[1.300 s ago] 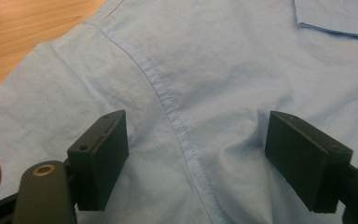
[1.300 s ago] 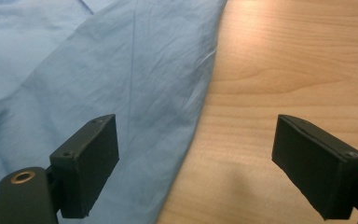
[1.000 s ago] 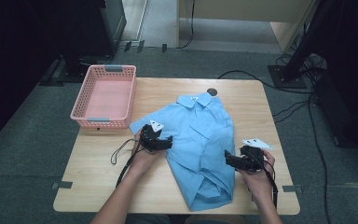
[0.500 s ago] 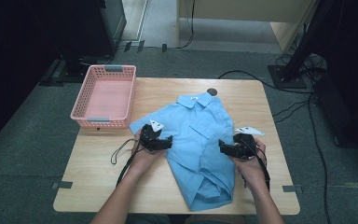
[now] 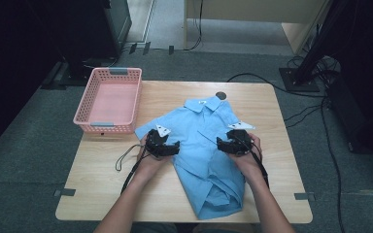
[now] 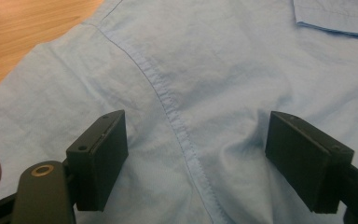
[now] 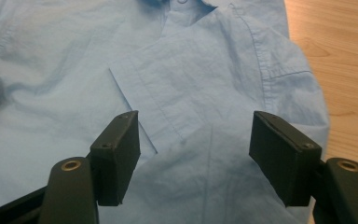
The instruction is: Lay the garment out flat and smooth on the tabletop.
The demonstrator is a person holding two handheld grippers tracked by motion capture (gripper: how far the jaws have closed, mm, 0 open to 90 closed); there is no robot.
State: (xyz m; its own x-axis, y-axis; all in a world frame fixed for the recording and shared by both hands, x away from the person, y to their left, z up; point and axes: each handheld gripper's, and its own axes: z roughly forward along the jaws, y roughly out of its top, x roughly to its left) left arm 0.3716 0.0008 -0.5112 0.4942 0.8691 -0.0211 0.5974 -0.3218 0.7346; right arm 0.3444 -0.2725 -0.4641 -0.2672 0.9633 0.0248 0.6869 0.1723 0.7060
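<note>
Left gripper view puts the left gripper [image 6: 193,158] with its jaws standing fairly wide over the blue shirt [image 6: 223,70], one to each side of a stitched seam [image 6: 168,100] that runs up between them; a small ridge of cloth rises by the right-hand jaw, but the pads do not press on anything and nothing is held. In the right gripper view the right gripper [image 7: 196,156] also has a broad gap between its jaws, which have just been closing; wrinkled fabric below the chest pocket [image 7: 168,93] lies in that gap, and the pads do not pinch it yet. In the high view the shirt [image 5: 201,155] lies front up in the middle of the wooden table [image 5: 102,194], with its collar [image 5: 205,103] at the far end and its bunched hem toward the person, so the long axis runs away from the person with a slight slant. The left gripper [image 5: 161,144] sits over the left edge of the body, the right gripper [image 5: 234,143] over the opposite edge, level with each other and well apart. Both are equally near the cloth, which lies directly under each set of jaws. A pink basket [image 5: 108,127] stands at the table's far left corner, apart from the shirt's sleeve. The next move probably depends on each gripper pinching the fabric directly beneath it.
</note>
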